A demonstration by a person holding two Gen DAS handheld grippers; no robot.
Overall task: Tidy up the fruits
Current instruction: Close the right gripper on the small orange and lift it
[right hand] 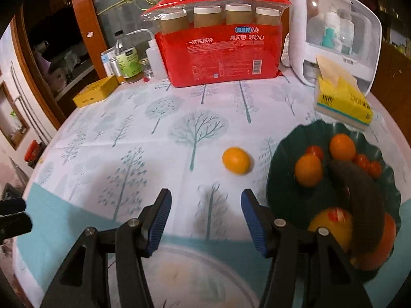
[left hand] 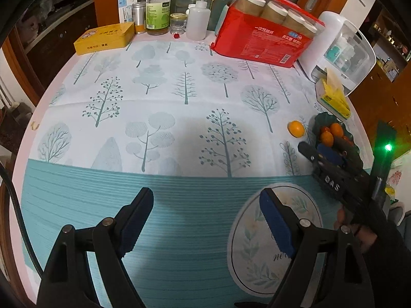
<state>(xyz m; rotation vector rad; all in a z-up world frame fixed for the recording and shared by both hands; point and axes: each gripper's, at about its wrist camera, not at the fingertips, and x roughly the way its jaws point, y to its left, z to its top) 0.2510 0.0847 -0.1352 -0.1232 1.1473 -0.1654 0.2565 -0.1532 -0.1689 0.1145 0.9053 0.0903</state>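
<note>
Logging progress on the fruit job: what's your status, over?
Left gripper open, empty. Right gripper open, empty, facing loose orange on tablecloth, beside green bowl. Path to it clear.

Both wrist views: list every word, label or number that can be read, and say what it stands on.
"一次性纸杯": red paper-cup pack.
"真实惠 够放心": same pack, upper right of its face.
"NB": round badge on the pack.
"DAS": body of the right gripper, seen from the left wrist.
Too small or blurred: barcode digits on the pack, yellow tissue pack, yellow tin, green bottle label.
</note>
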